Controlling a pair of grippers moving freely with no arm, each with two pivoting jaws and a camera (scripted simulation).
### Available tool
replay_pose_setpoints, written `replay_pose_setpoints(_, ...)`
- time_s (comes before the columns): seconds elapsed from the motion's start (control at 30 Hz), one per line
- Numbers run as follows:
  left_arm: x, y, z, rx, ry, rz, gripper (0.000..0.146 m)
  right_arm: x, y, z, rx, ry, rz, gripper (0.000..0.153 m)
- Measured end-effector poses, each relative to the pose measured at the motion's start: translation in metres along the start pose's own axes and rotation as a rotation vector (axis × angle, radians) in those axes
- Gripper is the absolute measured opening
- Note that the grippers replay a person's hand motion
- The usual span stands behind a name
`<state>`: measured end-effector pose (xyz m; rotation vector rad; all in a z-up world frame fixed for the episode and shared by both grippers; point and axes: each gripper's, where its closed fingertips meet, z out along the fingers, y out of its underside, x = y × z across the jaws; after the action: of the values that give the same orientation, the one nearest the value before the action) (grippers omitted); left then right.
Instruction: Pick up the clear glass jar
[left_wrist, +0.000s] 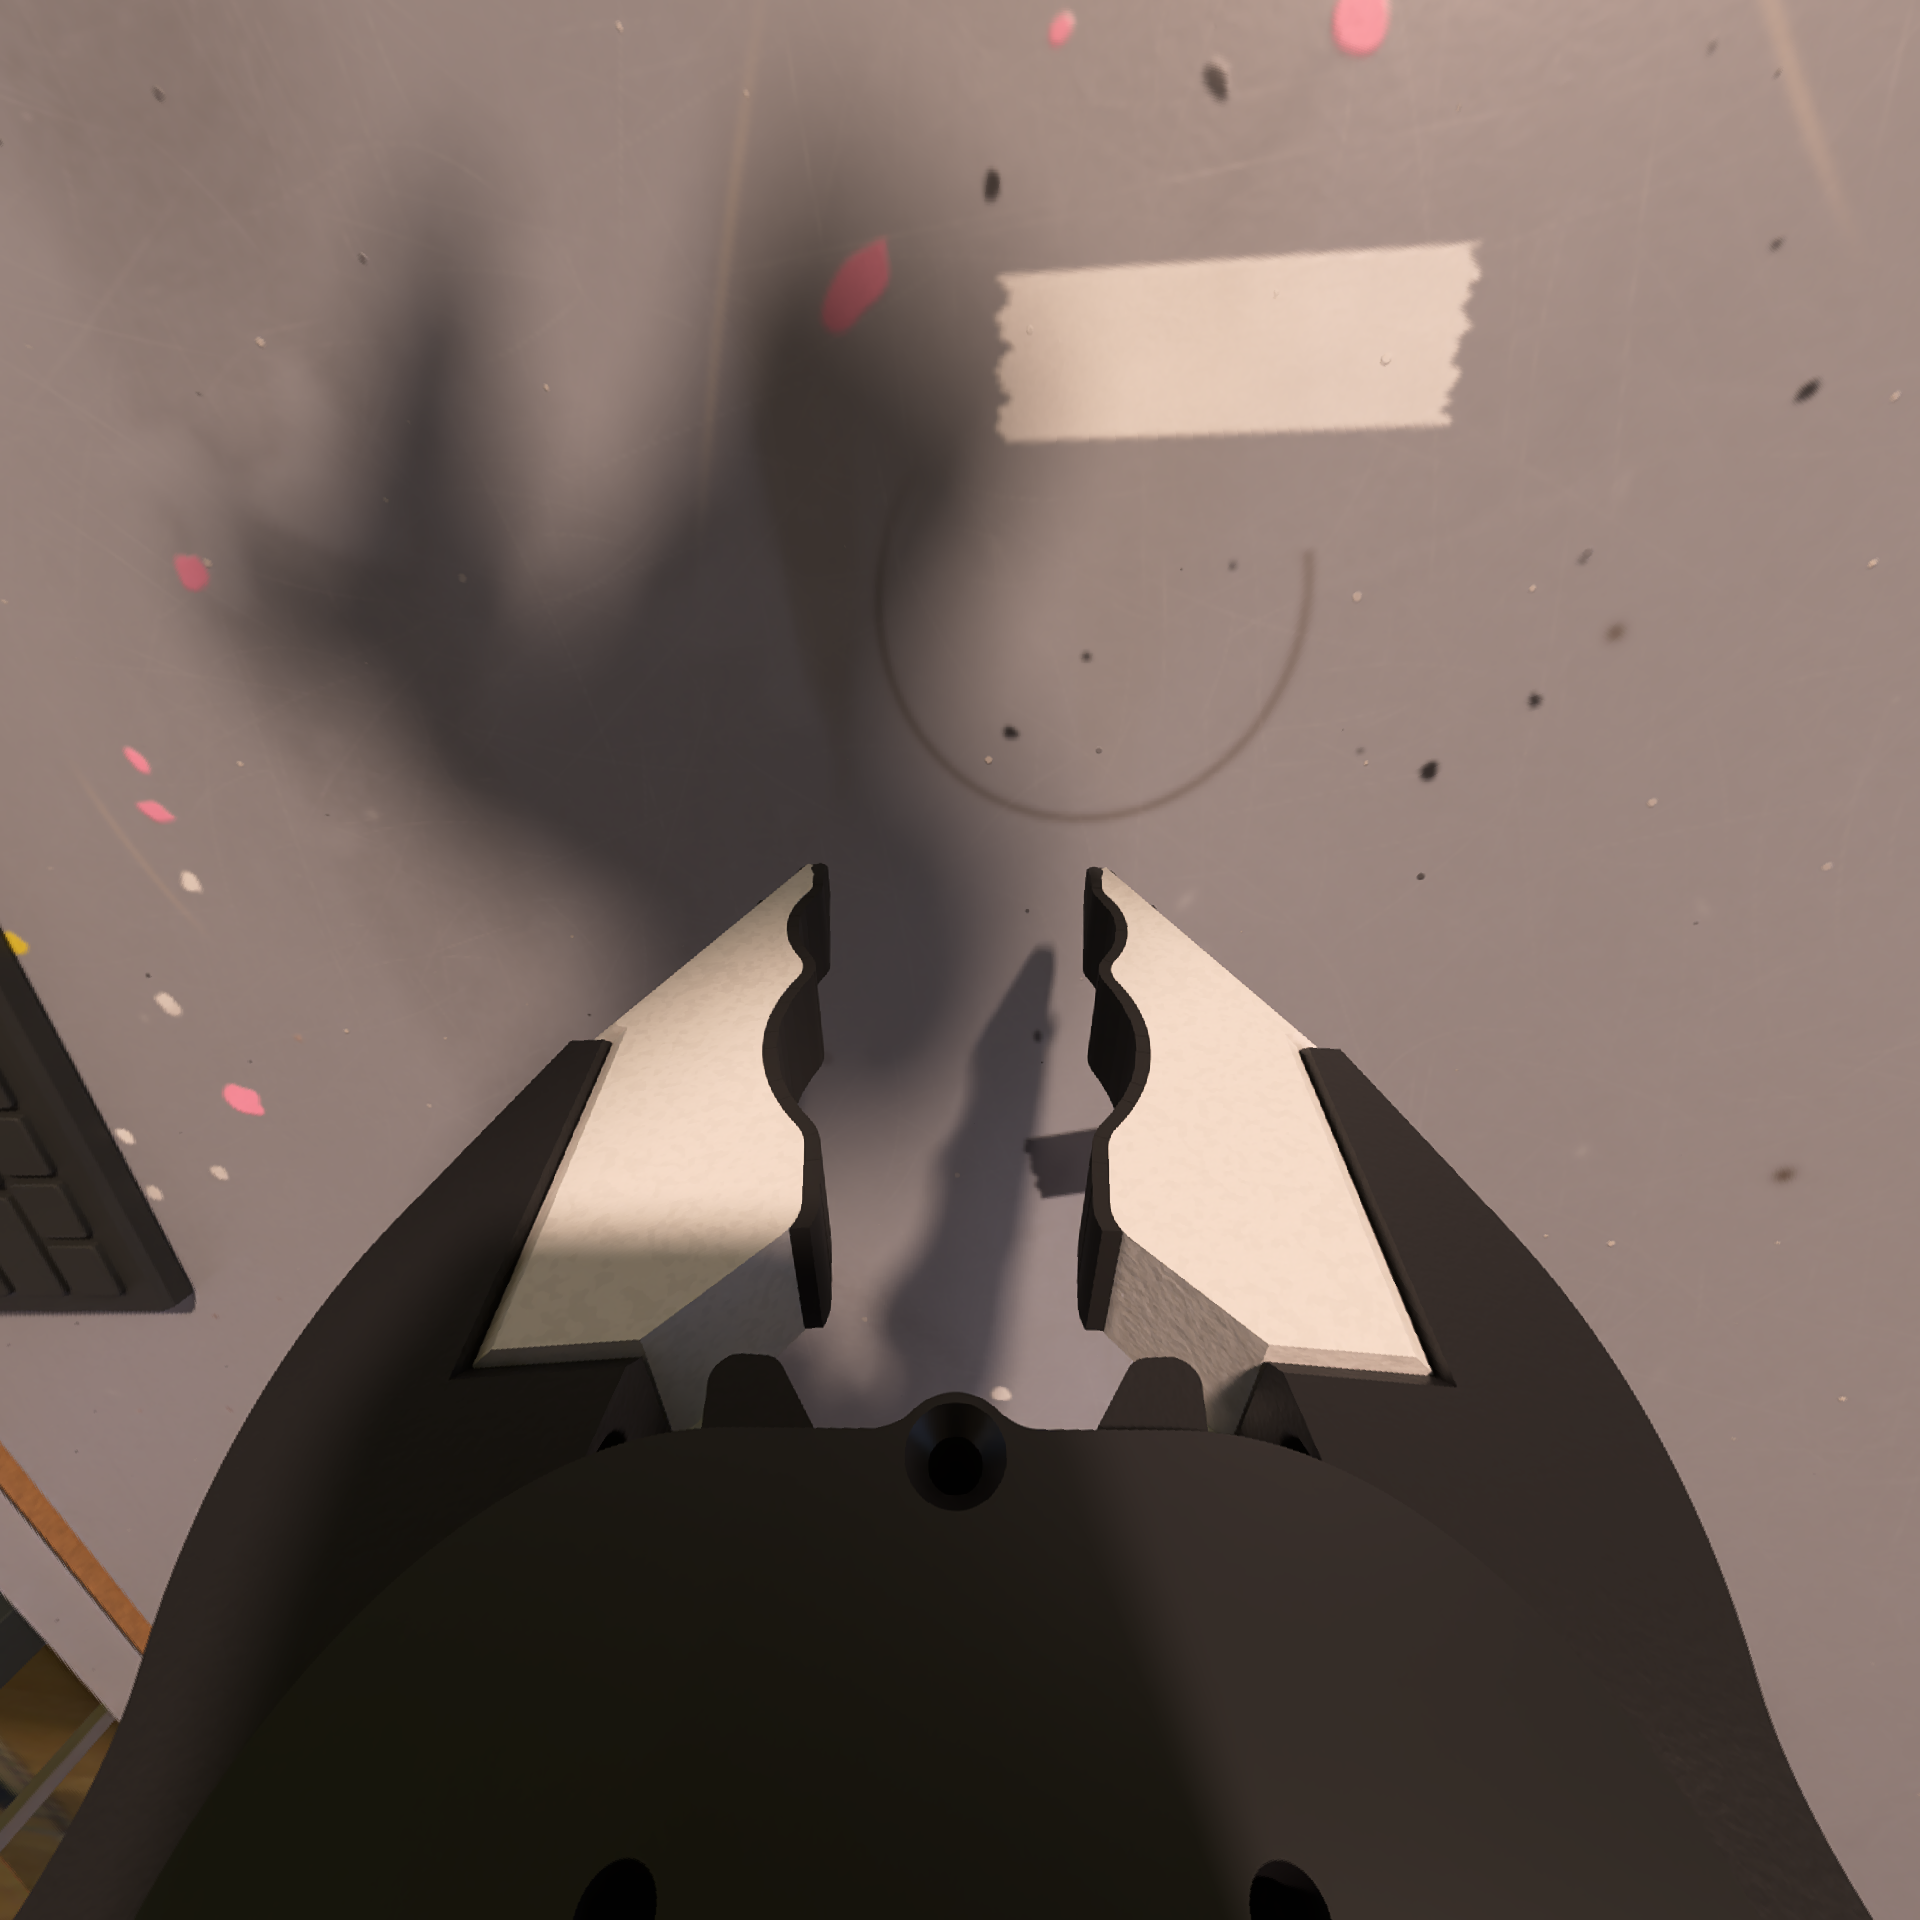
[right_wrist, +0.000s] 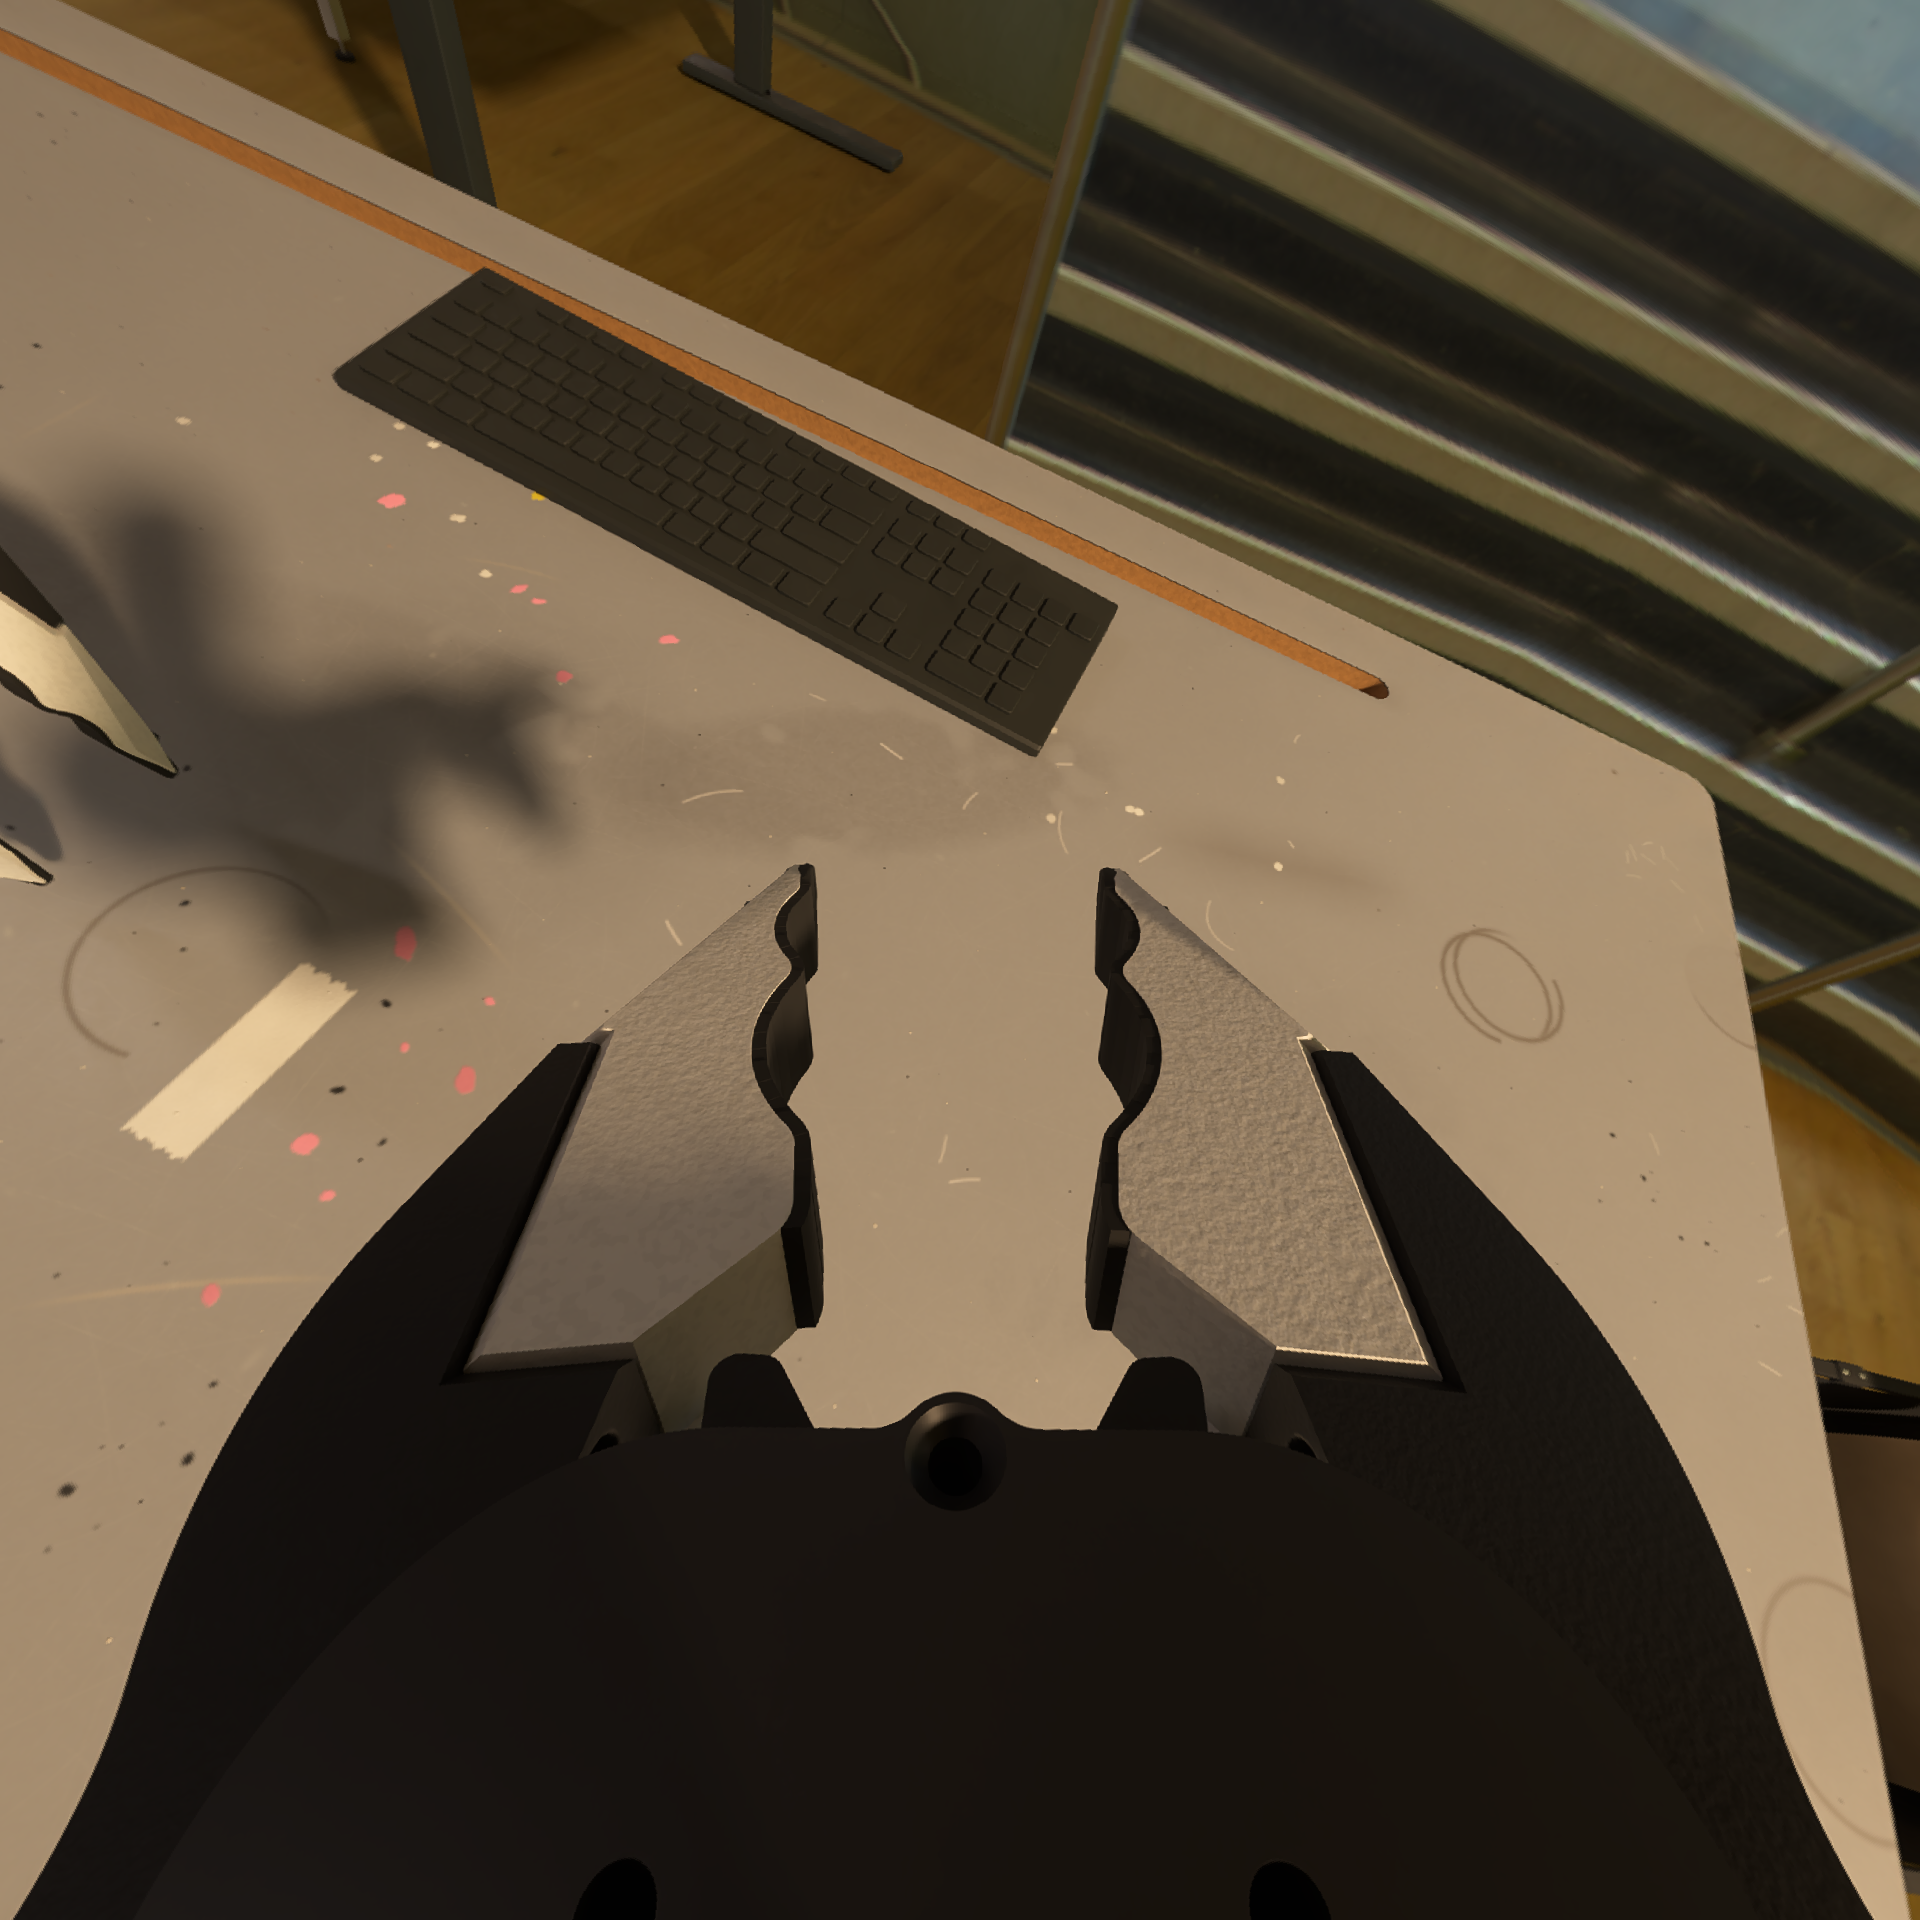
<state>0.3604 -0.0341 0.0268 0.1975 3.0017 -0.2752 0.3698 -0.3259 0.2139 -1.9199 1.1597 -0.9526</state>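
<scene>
Left tool (left_wrist: 956, 883): jaws apart, nothing between them, pointing down at the grey surface (left_wrist: 1558, 935). Beyond its tips lie a ring mark (left_wrist: 1091, 686), then a strip of tape (left_wrist: 1236, 343); a keyboard (left_wrist: 62, 1174) corner sits left of the tape.

Right tool (right_wrist: 956, 883): jaws apart, empty. Beyond it lies the whole keyboard (right_wrist: 727, 499), with the tape (right_wrist: 239, 1060) on the left.

The clear glass jar appears in neither view. Its direction, axis and nearer tool cannot be determined. Only the right wrist view shows the surface edge and floor.
</scene>
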Motion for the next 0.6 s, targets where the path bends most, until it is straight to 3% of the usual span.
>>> replay_pose_setpoints(0.17,0.0,0.008,0.008,-0.045,0.009,0.012,0.049,0.004,0.006,0.0,-0.022,-0.002,0.02,0.054)
replay_pose_setpoints(0.43,0.001,0.003,0.006,0.015,0.051,-0.04,0.049,0.009,0.012,-0.001,-0.024,-0.01,0.059,0.056)
replay_pose_setpoints(0.6,-0.008,0.0,-0.055,0.158,-0.094,-0.063,0.049,0.013,0.017,-0.002,-0.027,-0.015,0.085,0.057)
